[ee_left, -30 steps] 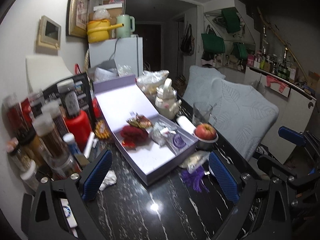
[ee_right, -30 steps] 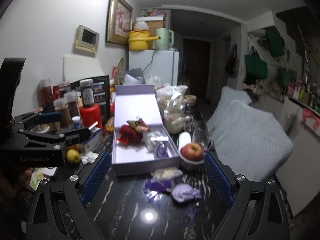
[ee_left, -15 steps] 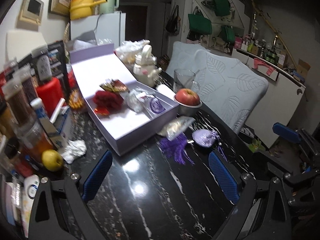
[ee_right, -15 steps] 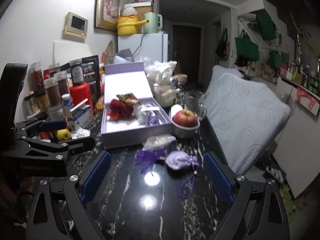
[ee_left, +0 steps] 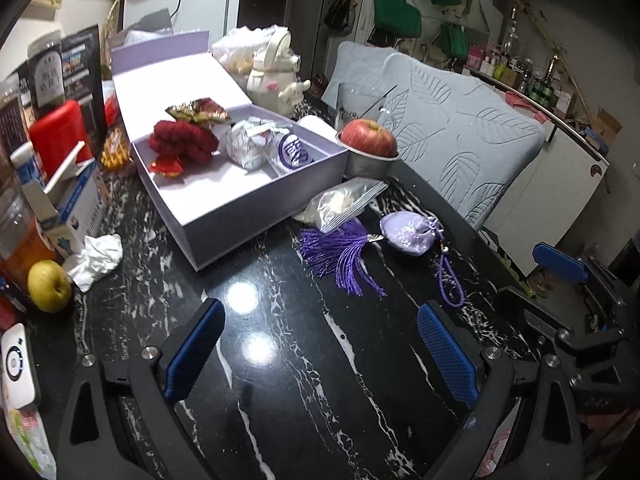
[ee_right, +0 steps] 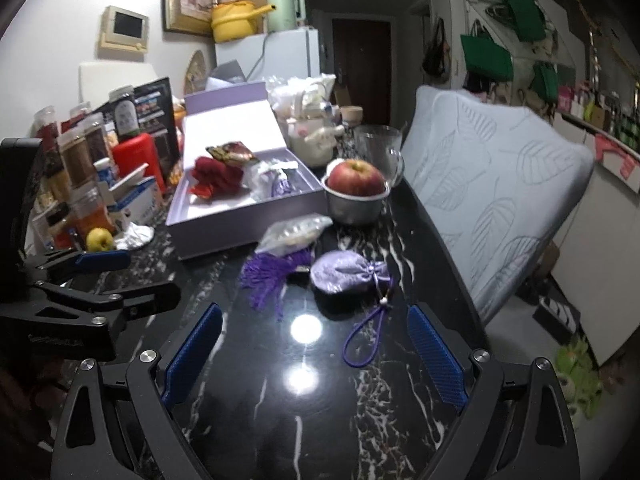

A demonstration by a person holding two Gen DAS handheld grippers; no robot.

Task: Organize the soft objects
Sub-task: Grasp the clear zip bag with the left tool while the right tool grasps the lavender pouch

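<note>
Right claw [ee_right: 314,352] (jaws wide) hovers near lilac pouch [ee_right: 346,277].

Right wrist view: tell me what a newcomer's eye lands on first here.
Probably the open lavender gift box in the middle of the black marbled table, with a red knitted bundle and wrapped pouches inside. Just right of it a red apple sits in a small metal bowl. Nearer the camera lie a lilac drawstring pouch and a purple tassel, loose on the table ahead of the open right gripper.
</note>
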